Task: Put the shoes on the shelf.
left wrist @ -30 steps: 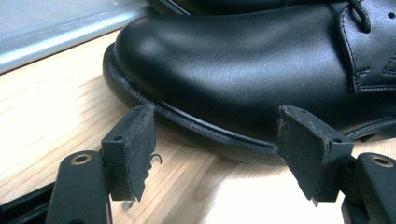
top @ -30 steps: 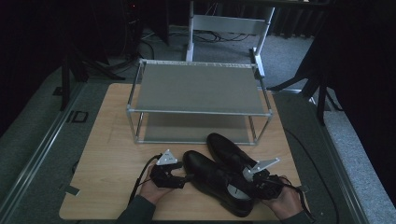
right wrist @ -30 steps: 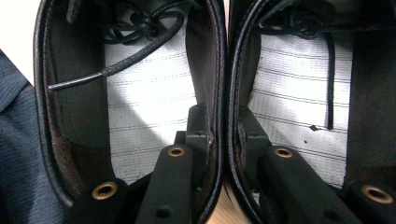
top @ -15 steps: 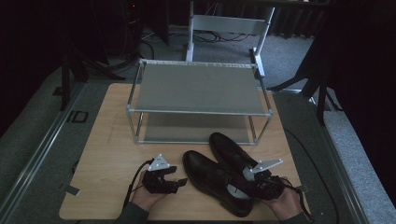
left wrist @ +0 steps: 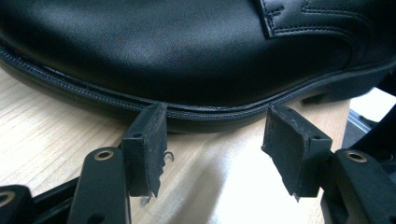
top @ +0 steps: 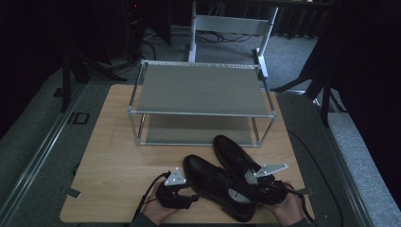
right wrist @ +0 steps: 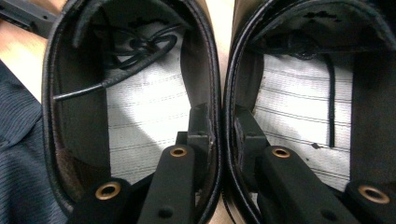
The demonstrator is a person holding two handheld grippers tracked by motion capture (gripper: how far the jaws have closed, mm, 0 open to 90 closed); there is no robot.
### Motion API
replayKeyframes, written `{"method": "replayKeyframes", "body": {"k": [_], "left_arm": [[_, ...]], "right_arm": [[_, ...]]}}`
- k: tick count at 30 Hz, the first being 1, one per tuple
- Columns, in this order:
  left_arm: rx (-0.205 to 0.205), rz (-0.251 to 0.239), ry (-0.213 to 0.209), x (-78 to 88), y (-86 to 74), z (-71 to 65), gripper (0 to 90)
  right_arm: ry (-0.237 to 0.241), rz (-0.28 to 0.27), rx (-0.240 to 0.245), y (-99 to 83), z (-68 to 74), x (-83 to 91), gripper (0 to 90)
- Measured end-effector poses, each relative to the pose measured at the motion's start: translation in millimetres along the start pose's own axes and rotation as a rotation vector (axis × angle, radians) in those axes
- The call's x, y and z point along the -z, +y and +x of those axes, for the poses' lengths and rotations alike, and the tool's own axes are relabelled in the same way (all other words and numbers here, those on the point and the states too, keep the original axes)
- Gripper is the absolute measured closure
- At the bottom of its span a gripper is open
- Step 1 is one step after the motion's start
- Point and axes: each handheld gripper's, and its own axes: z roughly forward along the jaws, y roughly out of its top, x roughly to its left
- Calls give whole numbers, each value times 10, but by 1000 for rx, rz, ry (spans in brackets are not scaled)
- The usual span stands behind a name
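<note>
Pair of shoes pinched together at the near edge

Right tongs (right wrist: 219,135) clamp both black shoes' (top: 222,182) inner walls, keeping them paired; left tongs (left wrist: 215,140), spread and just closing, empty, steady the left shoe's sole on the surface (top: 113,156).

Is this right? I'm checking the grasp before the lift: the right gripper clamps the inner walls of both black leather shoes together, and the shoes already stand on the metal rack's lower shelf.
Not quite. The right gripper does clamp the inner walls of the two black leather shoes together, but the high view shows them on the wooden table, in front of the metal rack, not on its lower shelf.
</note>
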Motion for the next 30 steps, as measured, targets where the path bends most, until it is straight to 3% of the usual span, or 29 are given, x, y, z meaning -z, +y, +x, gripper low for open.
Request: {"method": "replayKeyframes", "body": {"k": [5, 9, 11, 12, 17, 30], "left_arm": [[18, -4, 18, -15, 36, 37, 396], [25, -37, 35, -15, 121, 66, 393], [29, -74, 12, -5, 187, 80, 431], [15, -71, 31, -12, 227, 78, 434], [10, -80, 35, -23, 325, 128, 442], [5, -131, 61, 87, 411, 110, 426]], "right_arm": [[7, -13, 23, 10, 67, 10, 802], [-3, -27, 51, 44, 164, 28, 802], [-3, -40, 53, 67, 182, 30, 802], [-7, -45, 52, 79, 188, 25, 802], [-8, -85, -12, 100, 111, 27, 804], [4, -149, -89, 146, -4, 107, 806]]}}
